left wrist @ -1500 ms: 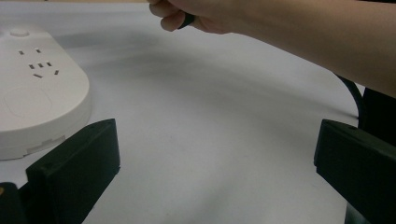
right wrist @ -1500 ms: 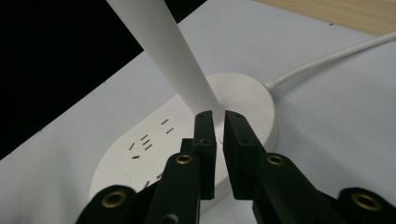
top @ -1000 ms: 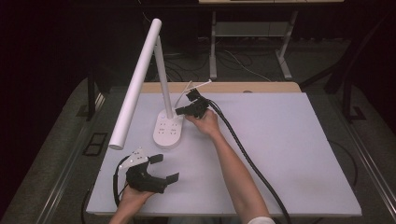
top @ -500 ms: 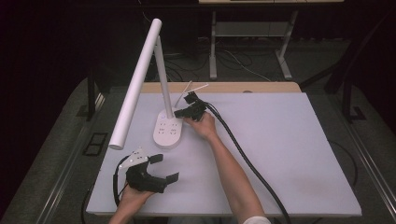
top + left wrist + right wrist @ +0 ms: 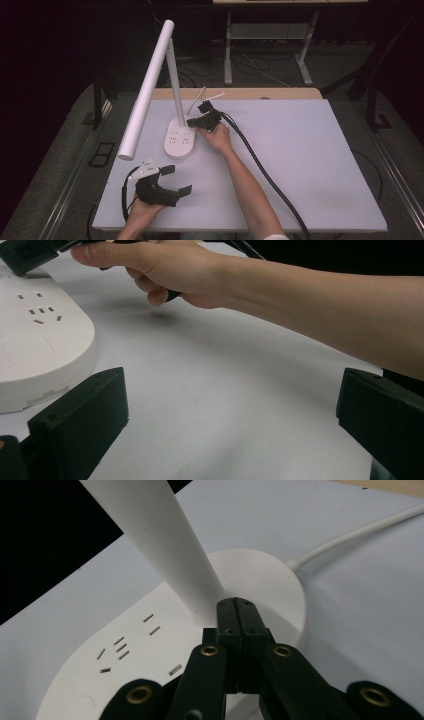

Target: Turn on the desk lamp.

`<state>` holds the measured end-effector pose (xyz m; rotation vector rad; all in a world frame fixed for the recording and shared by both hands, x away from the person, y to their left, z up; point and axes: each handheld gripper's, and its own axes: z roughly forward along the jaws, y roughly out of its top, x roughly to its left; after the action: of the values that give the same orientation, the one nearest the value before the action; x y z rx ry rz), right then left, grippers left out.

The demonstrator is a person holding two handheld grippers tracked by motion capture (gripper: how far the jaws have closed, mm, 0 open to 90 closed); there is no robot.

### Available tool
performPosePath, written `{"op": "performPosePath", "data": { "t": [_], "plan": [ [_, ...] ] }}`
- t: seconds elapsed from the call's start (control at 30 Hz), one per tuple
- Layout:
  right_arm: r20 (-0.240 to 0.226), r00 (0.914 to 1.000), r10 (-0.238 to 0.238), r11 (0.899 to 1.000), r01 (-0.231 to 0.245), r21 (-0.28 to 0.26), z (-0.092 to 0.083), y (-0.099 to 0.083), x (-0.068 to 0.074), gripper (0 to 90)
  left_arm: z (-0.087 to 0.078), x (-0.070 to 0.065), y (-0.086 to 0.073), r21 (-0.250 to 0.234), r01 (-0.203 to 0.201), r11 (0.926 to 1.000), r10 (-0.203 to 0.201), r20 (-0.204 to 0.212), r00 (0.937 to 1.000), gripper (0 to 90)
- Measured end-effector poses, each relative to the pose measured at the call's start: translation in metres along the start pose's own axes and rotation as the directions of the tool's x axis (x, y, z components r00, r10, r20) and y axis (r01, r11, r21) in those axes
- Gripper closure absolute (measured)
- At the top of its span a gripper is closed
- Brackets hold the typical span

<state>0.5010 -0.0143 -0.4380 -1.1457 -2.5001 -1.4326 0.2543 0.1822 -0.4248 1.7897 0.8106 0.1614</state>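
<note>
A grey-topped bench (image 5: 300, 165) carries a white desk lamp (image 5: 150, 85) whose oval base (image 5: 179, 142) has socket slots. The right claw (image 5: 192, 122) rests over that base, jaws pressed together on nothing, tips just beside the lamp's stem (image 5: 165, 540). The left claw (image 5: 176, 180) sits near the base's front, jaws wide apart, empty.

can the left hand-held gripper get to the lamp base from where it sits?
Probably yes. The left hand-held gripper is open, near the table's front edge, and the lamp base lies just ahead with bare tabletop between. The right hand-held gripper crowds the stem side only.
</note>
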Motion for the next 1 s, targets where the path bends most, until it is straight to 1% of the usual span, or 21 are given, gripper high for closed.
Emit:
{"op": "performPosePath", "data": {
  "t": [0.03, 0.13, 0.17, 0.23, 0.33, 0.4, 0.43, 0.6, 0.67, 0.7, 0.73, 0.87, 1.0],
  "plan": [
    [0.004, 1.0, -0.009, 1.0, 0.009, 0.0, 0.0, 0.0, 0.0, 89.9, 0.0, 0.0, 0.0, -0.001, 0.0, 1.0, 0.0, 0.0, 1.0, 0.0],
    [0.006, 1.0, 0.004, 1.0, -0.004, 0.008, -0.001, 0.002, 0.001, 89.6, 0.0, 0.0, 0.0, 0.0, 0.001, 1.0, -0.001, 0.001, 1.0, 0.0],
    [0.014, 0.9999, 0.004, 1.0, -0.004, 0.008, -0.002, 0.003, 0.001, 89.6, 0.0, 0.0, 0.0, -0.003, 0.005, 1.0, -0.005, 0.002, 1.0, 0.0],
    [0.021, 0.9998, -0.007, 1.0, 0.006, 0.02, -0.004, 0.004, 0.0, 89.6, 0.0, 0.001, 0.0, -0.002, 0.003, 1.0, -0.003, 0.002, 1.0, 0.0],
    [0.015, 0.9999, 0.005, 1.0, -0.005, 0.015, -0.011, 0.006, -0.003, 89.6, 0.0, 0.001, 0.0, -0.004, 0.006, 1.0, -0.006, -0.001, 1.0, 0.0],
    [0.014, 0.9999, -0.001, 1.0, 0.001, 0.017, -0.014, 0.007, -0.004, 89.6, 0.0, 0.001, 0.0, -0.003, 0.005, 1.0, -0.005, -0.001, 1.0, 0.0],
    [0.016, 0.9999, -0.004, 1.0, 0.004, 0.017, -0.021, 0.01, -0.004, 89.6, 0.0, 0.001, 0.0, -0.002, 0.005, 1.0, -0.005, -0.001, 1.0, 0.0],
    [0.013, 0.9994, -0.032, 0.999, 0.032, 0.014, -0.037, 0.017, -0.003, 89.6, 0.001, 0.001, 0.0, -0.002, 0.007, 1.0, -0.007, -0.003, 1.0, 0.0],
    [0.014, 0.999, -0.044, 0.999, 0.043, 0.022, -0.043, 0.018, -0.002, 89.6, 0.001, 0.001, 0.0, -0.002, 0.007, 1.0, -0.007, -0.004, 1.0, 0.0],
    [0.014, 0.999, -0.044, 0.999, 0.043, 0.022, -0.043, 0.018, -0.002, 89.6, 0.001, 0.001, 0.0, -0.002, 0.006, 1.0, -0.006, -0.004, 1.0, 0.0],
    [0.014, 0.9984, -0.054, 0.998, 0.053, 0.033, -0.048, 0.02, -0.001, 89.6, 0.001, 0.001, 0.0, -0.002, 0.005, 1.0, -0.005, -0.005, 1.0, 0.0],
    [0.005, 0.9969, -0.078, 0.996, 0.078, 0.032, -0.061, 0.021, 0.003, 89.6, 0.001, 0.001, 0.0, 0.0, 0.005, 1.0, -0.005, -0.006, 1.0, 0.0],
    [0.0, 0.9964, -0.085, 0.996, 0.085, 0.038, -0.076, 0.019, 0.007, 89.6, 0.001, 0.001, 0.0, -0.002, 0.004, 1.0, -0.004, -0.007, 1.0, 0.0]
  ]
}}
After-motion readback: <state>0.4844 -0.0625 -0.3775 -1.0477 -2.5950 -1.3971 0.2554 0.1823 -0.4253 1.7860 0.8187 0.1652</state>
